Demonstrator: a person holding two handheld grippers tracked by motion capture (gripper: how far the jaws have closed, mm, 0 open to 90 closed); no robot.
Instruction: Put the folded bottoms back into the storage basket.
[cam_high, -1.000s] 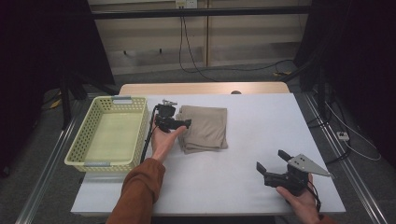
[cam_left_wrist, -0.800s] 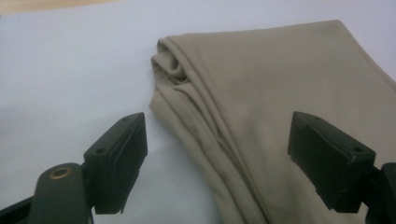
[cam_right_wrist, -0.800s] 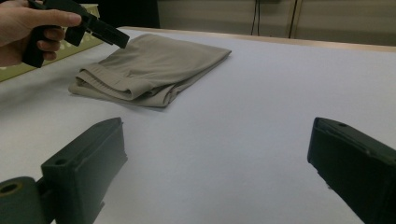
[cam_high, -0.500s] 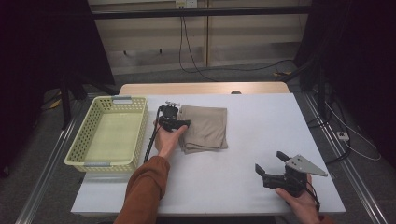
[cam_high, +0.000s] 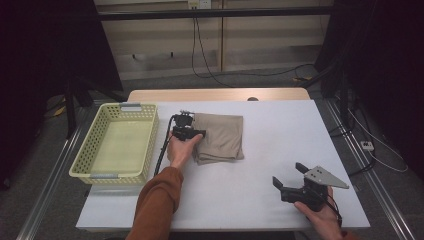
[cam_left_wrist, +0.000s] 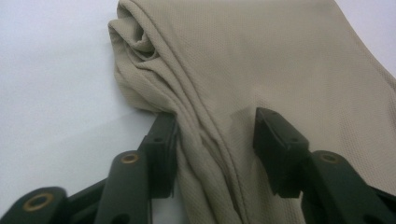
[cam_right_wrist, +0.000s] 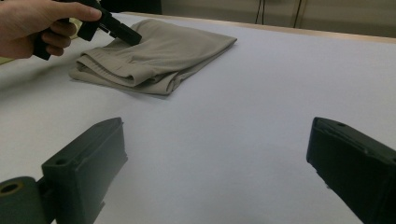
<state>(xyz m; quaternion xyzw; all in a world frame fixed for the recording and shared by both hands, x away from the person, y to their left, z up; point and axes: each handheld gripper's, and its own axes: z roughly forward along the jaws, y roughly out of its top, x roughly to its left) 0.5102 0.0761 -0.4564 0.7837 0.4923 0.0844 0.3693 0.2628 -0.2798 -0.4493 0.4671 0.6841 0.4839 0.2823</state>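
Now left gripper (cam_left_wrist: 212, 135) astride folded cloth (cam_left_wrist: 261, 70)

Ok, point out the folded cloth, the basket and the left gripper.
folded cloth (cam_high: 222, 136): high view, middle of its top layer.
basket (cam_high: 114, 176): high view, near rim.
left gripper (cam_left_wrist: 212, 140): left gripper view, midway between its fingertips, over the cloth's folded edge.

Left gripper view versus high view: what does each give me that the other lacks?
Left gripper view: the left gripper has its fingers astride the folded edge of the beige cloth. They have just been closing, with fabric between them. High view: the yellow basket left of the cloth, and the right gripper open near the front right of the table. Both: the cloth lying on the white table.
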